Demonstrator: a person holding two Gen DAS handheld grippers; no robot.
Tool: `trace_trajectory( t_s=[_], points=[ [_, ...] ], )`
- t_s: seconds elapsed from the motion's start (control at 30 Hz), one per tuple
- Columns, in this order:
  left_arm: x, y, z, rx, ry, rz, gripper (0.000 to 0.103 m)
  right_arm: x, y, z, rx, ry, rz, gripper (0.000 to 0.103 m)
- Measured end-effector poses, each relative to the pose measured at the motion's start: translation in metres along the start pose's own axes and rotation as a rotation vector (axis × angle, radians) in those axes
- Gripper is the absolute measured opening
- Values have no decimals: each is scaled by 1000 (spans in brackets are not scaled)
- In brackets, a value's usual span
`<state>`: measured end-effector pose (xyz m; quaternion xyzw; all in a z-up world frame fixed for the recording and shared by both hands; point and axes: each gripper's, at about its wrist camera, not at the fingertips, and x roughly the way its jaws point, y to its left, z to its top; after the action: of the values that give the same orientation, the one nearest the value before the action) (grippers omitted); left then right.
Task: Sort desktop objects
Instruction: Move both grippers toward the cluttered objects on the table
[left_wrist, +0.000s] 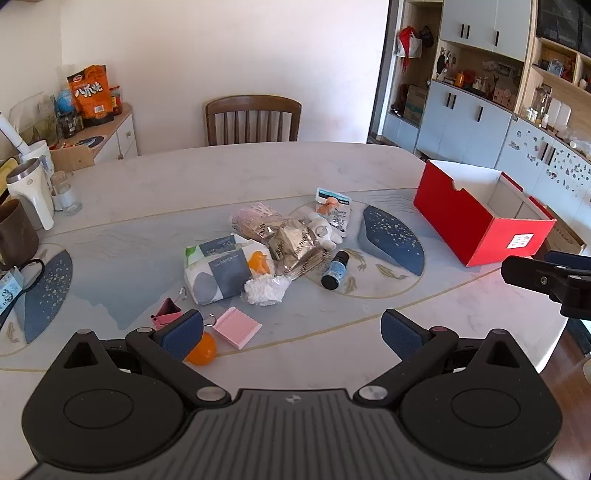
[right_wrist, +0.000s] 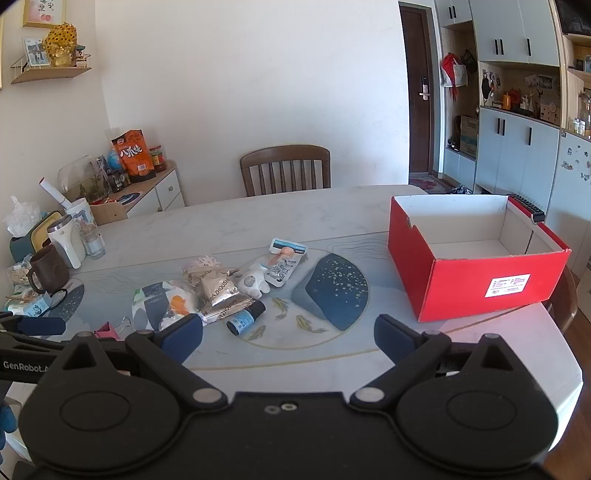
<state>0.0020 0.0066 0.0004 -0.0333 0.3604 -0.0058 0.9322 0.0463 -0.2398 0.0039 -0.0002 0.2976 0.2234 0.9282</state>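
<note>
A heap of small objects lies mid-table: a tissue pack (left_wrist: 218, 271) (right_wrist: 153, 304), gold foil packets (left_wrist: 295, 243) (right_wrist: 219, 291), a small dark bottle with a blue label (left_wrist: 335, 270) (right_wrist: 245, 317), a white plush toy (left_wrist: 323, 230) (right_wrist: 253, 282), a white crumpled lump (left_wrist: 266, 290), a pink pad (left_wrist: 238, 326), a pink binder clip (left_wrist: 166, 314) and an orange ball (left_wrist: 202, 348). An open, empty red box (left_wrist: 476, 225) (right_wrist: 476, 273) stands at the right. My left gripper (left_wrist: 291, 336) is open above the near table edge. My right gripper (right_wrist: 288, 338) is open, near the bottle.
A wooden chair (left_wrist: 253, 120) (right_wrist: 285, 170) stands behind the table. Mugs, a white kettle (left_wrist: 27, 192) and a glass stand at the left edge. A side cabinet with snacks (left_wrist: 92, 94) stands at the far left. Blue cabinets line the right wall.
</note>
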Motion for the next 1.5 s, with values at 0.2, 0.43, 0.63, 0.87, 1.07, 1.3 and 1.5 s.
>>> trace_trajectory(
  t_s=[0.2, 0.43, 0.63, 0.87, 1.07, 1.3, 1.5],
  points=[
    [-2, 3, -1, -15, -1, -7, 103, -1, 1, 0, -9, -4, -6, 99],
    [-5, 7, -2, -30, -14, -8, 103, 2, 6, 1, -12, -6, 2, 99],
    [-7, 7, -2, -19, -28, 9, 103, 1, 8, 2, -13, -6, 14, 99],
    [-10, 15, -1, -40, -80, 25, 103, 3, 13, 3, -23, -23, 44, 99],
    [-11, 20, -1, -43, -125, 41, 103, 9, 18, 3, -43, -37, 54, 99],
    [4, 22, -7, -3, -113, 71, 103, 31, 25, 3, -67, -25, 73, 98],
    [28, 30, -15, 28, -68, 79, 103, 59, 30, 8, -90, -16, 74, 97]
  ],
)
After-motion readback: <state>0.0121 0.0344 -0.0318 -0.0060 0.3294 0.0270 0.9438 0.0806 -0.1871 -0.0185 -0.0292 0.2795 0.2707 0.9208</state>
